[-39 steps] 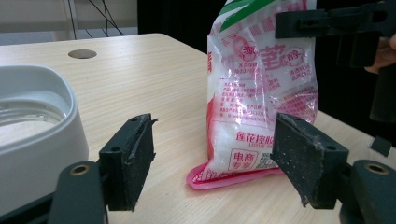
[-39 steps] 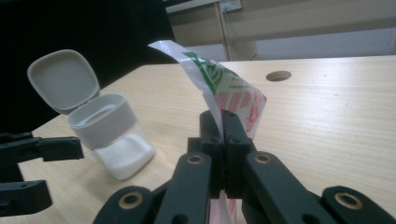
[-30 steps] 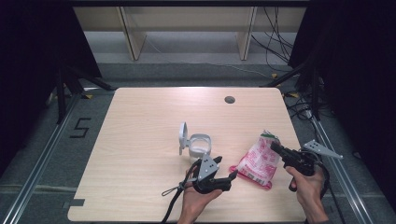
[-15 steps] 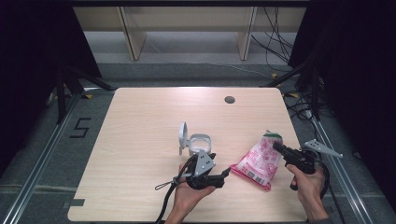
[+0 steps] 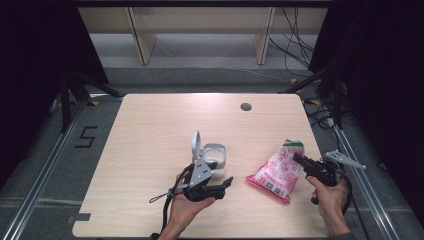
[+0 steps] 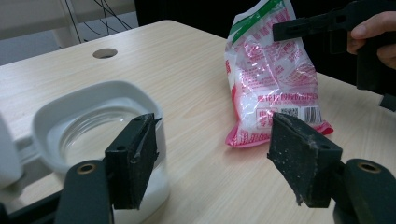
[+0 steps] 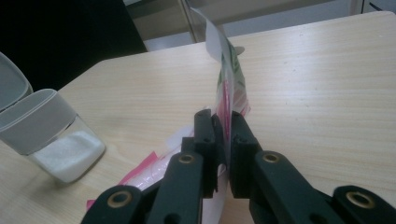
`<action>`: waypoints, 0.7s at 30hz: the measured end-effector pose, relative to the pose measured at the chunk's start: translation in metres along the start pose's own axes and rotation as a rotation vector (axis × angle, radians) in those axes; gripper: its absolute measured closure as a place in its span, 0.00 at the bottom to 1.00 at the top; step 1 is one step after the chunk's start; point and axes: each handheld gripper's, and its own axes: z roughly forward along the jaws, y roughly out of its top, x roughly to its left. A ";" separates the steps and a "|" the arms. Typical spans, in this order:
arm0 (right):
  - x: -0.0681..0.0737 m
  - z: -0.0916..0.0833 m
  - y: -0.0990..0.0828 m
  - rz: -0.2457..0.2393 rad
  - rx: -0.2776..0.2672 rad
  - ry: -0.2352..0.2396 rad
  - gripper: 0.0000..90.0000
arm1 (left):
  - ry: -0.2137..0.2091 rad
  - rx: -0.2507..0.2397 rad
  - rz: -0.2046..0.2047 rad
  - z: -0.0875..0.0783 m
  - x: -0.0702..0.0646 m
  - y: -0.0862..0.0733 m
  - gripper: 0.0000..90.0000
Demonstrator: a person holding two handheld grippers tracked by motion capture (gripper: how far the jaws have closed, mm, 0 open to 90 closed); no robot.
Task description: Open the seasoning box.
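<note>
Right gripper [image 7: 223,140] jaws pinched upper part of pink-and-white bag [image 5: 277,169], though just easing apart; film still between pads. Bag propped at table's [image 5: 150,130] right front, lower end on wood. Left gripper [image 6: 212,163] jaws spread wide, nothing gripped, aimed level toward bag. Lidded white container [image 5: 214,156], lid flipped up, just beside left gripper.

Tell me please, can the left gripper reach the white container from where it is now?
Probably yes. The left gripper is open with nothing between its jaws, and the white container stands right beside one jaw, lid up. The right gripper pinches the pink bag off to the side, not in between.
</note>
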 end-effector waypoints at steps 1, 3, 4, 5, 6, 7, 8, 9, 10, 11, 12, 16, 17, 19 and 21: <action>0.001 -0.001 0.000 0.011 0.008 0.002 0.94 | 0.004 0.002 -0.003 -0.003 0.001 -0.002 0.35; 0.000 -0.001 0.000 -0.009 0.004 -0.016 0.91 | 0.005 0.024 0.005 -0.006 0.004 -0.007 0.35; 0.000 -0.001 0.000 -0.016 0.009 -0.020 0.91 | 0.003 0.011 -0.004 -0.007 0.005 -0.009 0.35; 0.001 0.001 -0.001 -0.020 -0.018 -0.006 0.89 | 0.010 0.016 -0.006 -0.008 0.006 -0.009 0.35; 0.002 0.001 -0.002 -0.010 -0.020 -0.004 0.88 | 0.015 0.022 -0.007 -0.009 0.008 -0.010 0.35; 0.002 0.000 -0.001 -0.020 -0.007 -0.027 0.86 | 0.017 0.022 -0.004 -0.010 0.009 -0.010 0.35; 0.003 -0.001 -0.001 -0.019 0.021 -0.030 0.85 | 0.024 0.021 -0.010 -0.010 0.009 -0.011 0.35; 0.003 -0.001 -0.001 -0.022 0.026 -0.035 0.83 | 0.024 0.018 -0.013 -0.011 0.010 -0.011 0.35; 0.002 -0.001 -0.001 -0.030 0.027 -0.039 0.81 | 0.019 0.014 -0.014 -0.012 0.012 -0.011 0.35; 0.002 -0.001 -0.002 -0.038 0.026 -0.040 0.80 | 0.026 0.020 -0.012 -0.013 0.012 -0.011 0.35; 0.002 -0.001 -0.002 -0.035 0.029 -0.040 0.79 | 0.026 0.023 -0.012 -0.013 0.012 -0.011 0.35; 0.001 -0.002 -0.002 -0.051 0.026 -0.059 0.74 | 0.030 0.034 -0.012 -0.013 0.016 -0.015 0.35; 0.002 -0.002 -0.003 -0.039 0.034 -0.063 0.73 | 0.026 0.039 -0.013 -0.013 0.017 -0.016 0.35; 0.004 -0.004 -0.002 -0.021 0.033 -0.072 0.70 | 0.032 0.045 -0.012 -0.015 0.018 -0.017 0.35; 0.002 -0.004 -0.003 -0.034 0.006 -0.064 0.66 | 0.039 0.048 -0.013 -0.017 0.020 -0.017 0.35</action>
